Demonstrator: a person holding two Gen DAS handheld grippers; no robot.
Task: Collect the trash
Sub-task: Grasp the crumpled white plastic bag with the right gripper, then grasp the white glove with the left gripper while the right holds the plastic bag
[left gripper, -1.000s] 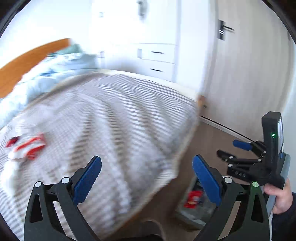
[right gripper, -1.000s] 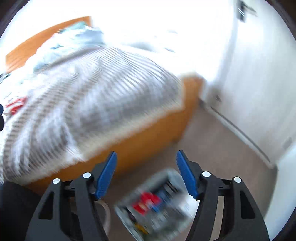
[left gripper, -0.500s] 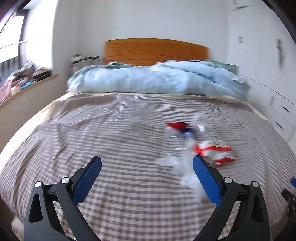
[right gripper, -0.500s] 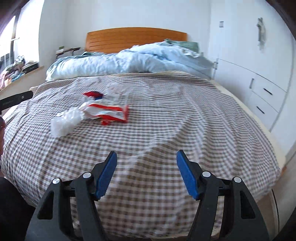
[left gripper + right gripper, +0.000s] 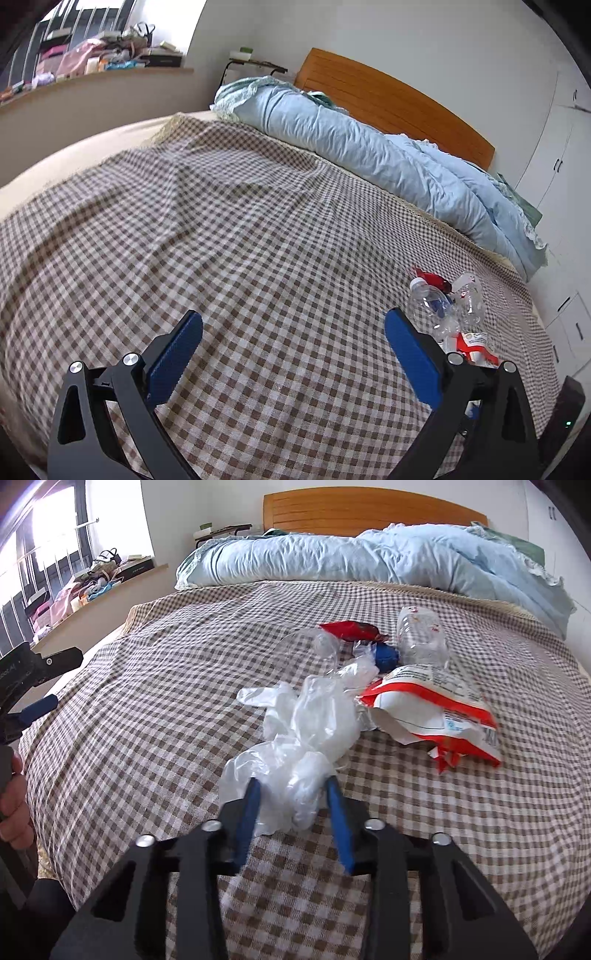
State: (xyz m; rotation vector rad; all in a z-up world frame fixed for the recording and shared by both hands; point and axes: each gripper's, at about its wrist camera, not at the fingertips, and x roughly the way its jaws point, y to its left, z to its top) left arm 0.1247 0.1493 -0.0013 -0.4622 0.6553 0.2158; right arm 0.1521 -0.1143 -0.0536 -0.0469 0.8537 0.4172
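Note:
A heap of trash lies on the brown checked bedspread (image 5: 147, 709). It holds a crumpled clear plastic bag (image 5: 317, 720), a torn red and white packet (image 5: 436, 709), a clear bottle (image 5: 421, 638) and a red wrapper (image 5: 351, 629). My right gripper (image 5: 292, 781) is at the near end of the plastic bag. Its jaws are closing, with the bag bunched between the blue pads, which touch it on both sides. My left gripper (image 5: 293, 317) is open over bare bedspread with nothing in it. The bottle (image 5: 432, 302) and the packet (image 5: 474, 345) lie just to its right.
A rolled light blue duvet (image 5: 369, 557) lies along the orange headboard (image 5: 369, 509). A cluttered window ledge (image 5: 92, 70) runs at the left and white cupboards (image 5: 569, 155) at the right. A hand (image 5: 14, 805) shows at the left edge of the right wrist view.
Both views swung from the floor and bed corner onto the bed top. My right gripper came down to the plastic bag and its jaws narrowed around it. The left gripper stayed wide.

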